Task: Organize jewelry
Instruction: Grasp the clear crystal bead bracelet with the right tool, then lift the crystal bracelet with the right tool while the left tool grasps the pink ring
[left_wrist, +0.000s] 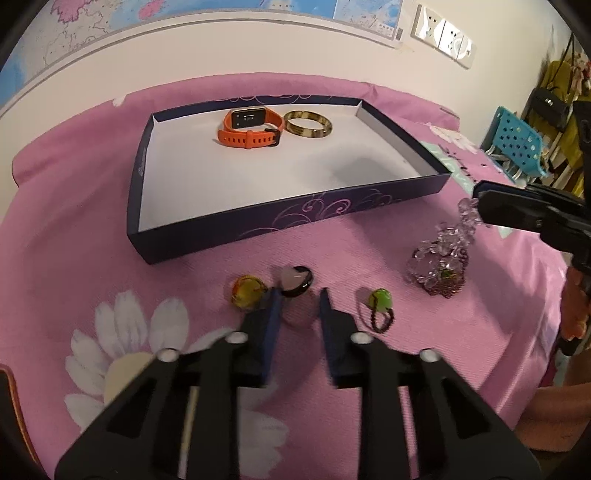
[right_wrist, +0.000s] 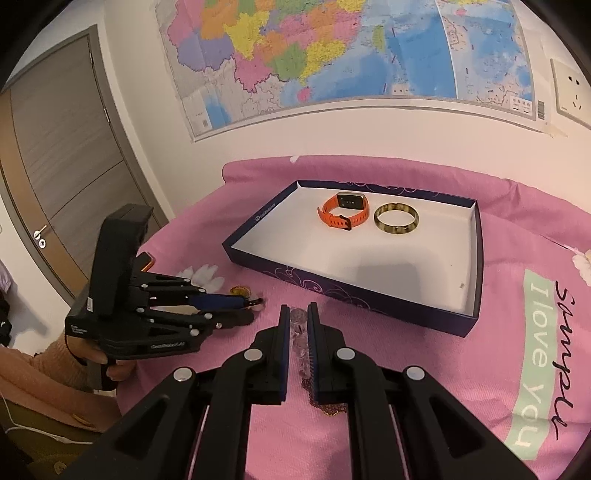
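Right wrist view: right gripper (right_wrist: 296, 317) jaws narrow, clamped on clear bead bracelet (right_wrist: 298, 332) above pink surface (right_wrist: 424, 362). Left gripper (left_wrist: 298, 299) jaws parted around black ring (left_wrist: 295, 281). Orange watch (left_wrist: 249, 129) and bangle (left_wrist: 308, 124) sit in tray (left_wrist: 295, 216).

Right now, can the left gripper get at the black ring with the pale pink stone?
Probably yes: the left gripper is open just short of the black ring with the pale pink stone, nothing lying between.
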